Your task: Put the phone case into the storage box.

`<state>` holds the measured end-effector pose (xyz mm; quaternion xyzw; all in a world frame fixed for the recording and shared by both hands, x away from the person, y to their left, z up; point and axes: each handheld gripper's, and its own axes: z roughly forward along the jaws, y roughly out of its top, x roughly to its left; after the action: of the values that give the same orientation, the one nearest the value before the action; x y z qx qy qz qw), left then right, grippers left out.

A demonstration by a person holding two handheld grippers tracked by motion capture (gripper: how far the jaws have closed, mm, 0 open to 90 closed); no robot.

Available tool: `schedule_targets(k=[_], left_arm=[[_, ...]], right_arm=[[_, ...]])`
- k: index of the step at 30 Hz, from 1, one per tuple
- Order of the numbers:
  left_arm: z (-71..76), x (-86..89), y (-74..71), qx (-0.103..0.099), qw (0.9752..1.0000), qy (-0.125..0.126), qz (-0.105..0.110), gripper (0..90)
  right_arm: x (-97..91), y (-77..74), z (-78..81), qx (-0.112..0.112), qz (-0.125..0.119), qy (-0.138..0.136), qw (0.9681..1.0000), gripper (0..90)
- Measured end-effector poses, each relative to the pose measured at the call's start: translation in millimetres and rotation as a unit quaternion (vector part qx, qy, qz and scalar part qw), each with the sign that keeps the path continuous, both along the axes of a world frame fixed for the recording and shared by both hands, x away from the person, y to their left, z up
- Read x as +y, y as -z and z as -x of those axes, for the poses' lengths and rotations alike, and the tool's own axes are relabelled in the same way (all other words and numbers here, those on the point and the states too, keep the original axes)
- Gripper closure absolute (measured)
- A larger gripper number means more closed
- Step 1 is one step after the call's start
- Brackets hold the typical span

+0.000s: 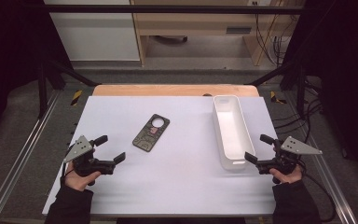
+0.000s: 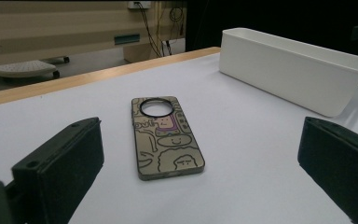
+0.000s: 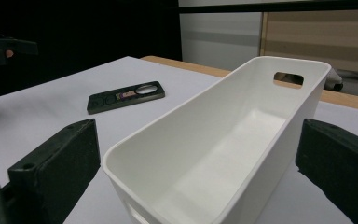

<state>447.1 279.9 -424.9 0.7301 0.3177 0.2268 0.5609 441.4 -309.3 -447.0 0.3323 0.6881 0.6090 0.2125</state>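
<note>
A phone case point(image 1: 151, 132) with doodle drawings and a round camera hole lies flat on the white table, left of centre. It shows close up in the left gripper view point(image 2: 165, 136) and farther off in the right gripper view point(image 3: 125, 96). A long white bin point(image 1: 232, 130) stands empty at the right point(image 3: 223, 140) point(image 2: 294, 68). My left gripper point(image 1: 110, 150) is open near the table's front left, short of the case, nothing between its jaws. My right gripper point(image 1: 259, 148) is open just beside the bin's near end.
The white table surface point(image 1: 177, 172) has a wooden strip point(image 1: 175, 90) along its far edge. Metal frame rails point(image 1: 18, 158) run along both sides. Cables point(image 1: 307, 116) hang at the right, beyond the table.
</note>
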Motion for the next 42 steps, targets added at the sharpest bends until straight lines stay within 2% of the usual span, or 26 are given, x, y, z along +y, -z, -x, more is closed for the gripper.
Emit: schedule_targets(k=[14, 26, 36, 42], left_arm=[[-0.9, -5.6, -5.9, 0.002, 1.0, -0.002, -0.009, 0.0], [-8.2, -19.1, -16.0, 0.004, 0.9998, -0.004, -0.017, 0.0], [-20.3, -31.5, -19.4, 0.019, 0.9996, 0.002, -0.022, 0.0], [-31.4, -40.9, -18.5, 0.04, 0.9985, -0.005, -0.038, 0.0]], right_arm=[[0.6, -1.0, 0.5, -0.004, 0.004, -0.003, 1.0, 0.4], [1.8, -1.3, 0.5, -0.004, 0.007, -0.004, 1.0, 0.4], [1.9, -1.5, 0.5, -0.004, 0.01, -0.004, 0.9999, 0.4], [1.4, -1.9, 0.7, -0.005, 0.009, -0.004, 0.9999, 0.4]])
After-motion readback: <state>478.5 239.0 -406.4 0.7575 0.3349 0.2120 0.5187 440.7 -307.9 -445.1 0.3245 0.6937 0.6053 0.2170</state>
